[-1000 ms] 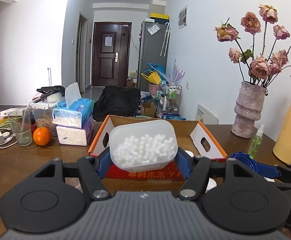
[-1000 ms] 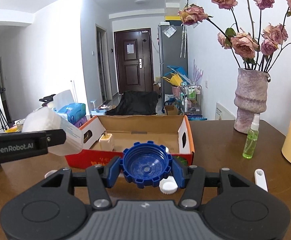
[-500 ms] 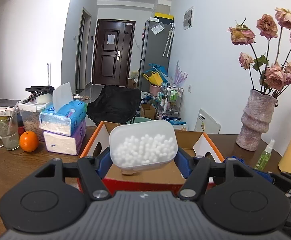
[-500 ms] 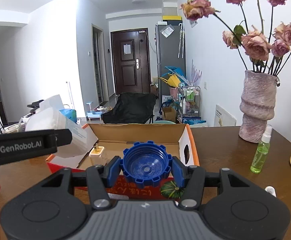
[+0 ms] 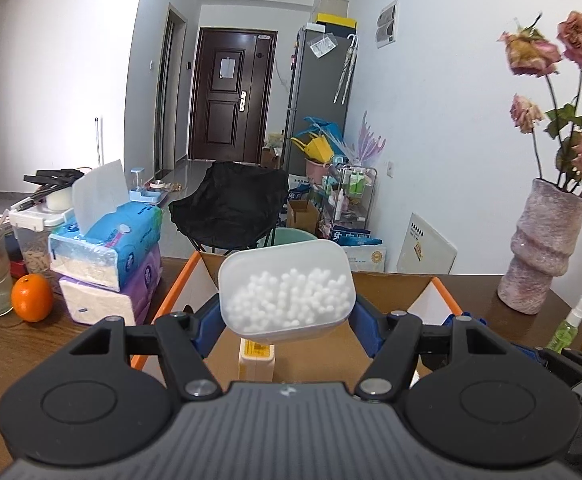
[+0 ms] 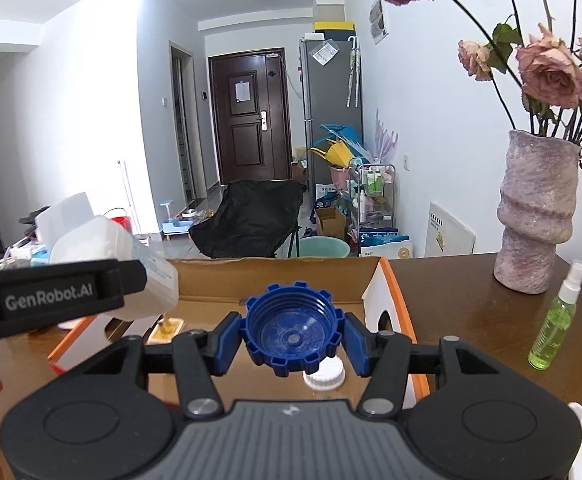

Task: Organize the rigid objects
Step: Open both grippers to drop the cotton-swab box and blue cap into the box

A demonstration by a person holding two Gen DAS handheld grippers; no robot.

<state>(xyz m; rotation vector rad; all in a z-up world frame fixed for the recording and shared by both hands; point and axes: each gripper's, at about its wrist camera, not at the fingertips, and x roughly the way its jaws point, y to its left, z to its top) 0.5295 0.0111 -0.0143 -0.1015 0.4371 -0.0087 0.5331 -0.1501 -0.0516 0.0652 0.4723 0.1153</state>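
Right now my left gripper (image 5: 287,320) clamps the swab tub (image 5: 286,288), right gripper (image 6: 294,336) clamps the blue cap (image 6: 293,330), both over the cardboard box (image 6: 275,280). Inside already: white cap (image 6: 324,376), yellow plug (image 5: 255,364). Left, I reckon: drop both in, then spray btl (image 6: 553,324) far right.

A home: fridge (image 5: 317,96), entrance door (image 5: 227,96), vase (image 5: 543,248) of roses.

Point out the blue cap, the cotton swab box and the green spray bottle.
blue cap (image 6: 295,328), right wrist view, on its hollow inside.
cotton swab box (image 5: 287,294), left wrist view, on its translucent front face.
green spray bottle (image 6: 551,328), right wrist view, on its green body.
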